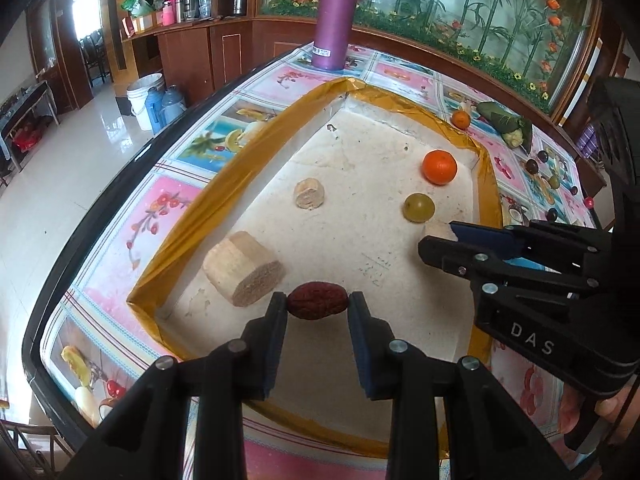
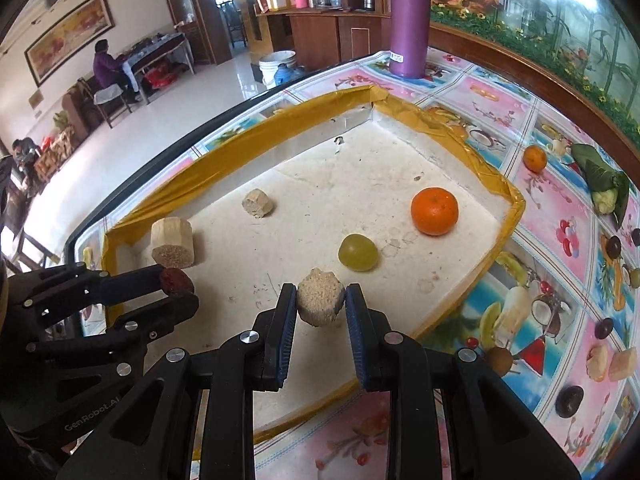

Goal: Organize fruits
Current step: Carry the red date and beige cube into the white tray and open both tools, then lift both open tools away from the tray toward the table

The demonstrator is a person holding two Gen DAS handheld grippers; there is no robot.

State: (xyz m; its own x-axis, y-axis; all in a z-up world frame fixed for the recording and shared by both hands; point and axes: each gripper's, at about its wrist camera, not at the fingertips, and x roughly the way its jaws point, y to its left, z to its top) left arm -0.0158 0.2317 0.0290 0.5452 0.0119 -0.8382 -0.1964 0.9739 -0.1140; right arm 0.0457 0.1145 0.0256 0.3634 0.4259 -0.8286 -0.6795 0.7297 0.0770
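My left gripper is shut on a wrinkled red date, held over the near part of the white tray with its yellow taped rim. Seen from the right wrist view, that left gripper comes in from the left with the date. My right gripper is shut on a pale sugarcane chunk above the tray. In the tray lie an orange, a green grape, a large cane piece and a small one.
A purple flask stands beyond the tray's far corner. On the flowered tablecloth to the right lie a small orange, a leaf-wrapped bundle and several dark round fruits. The table's black edge runs along the left.
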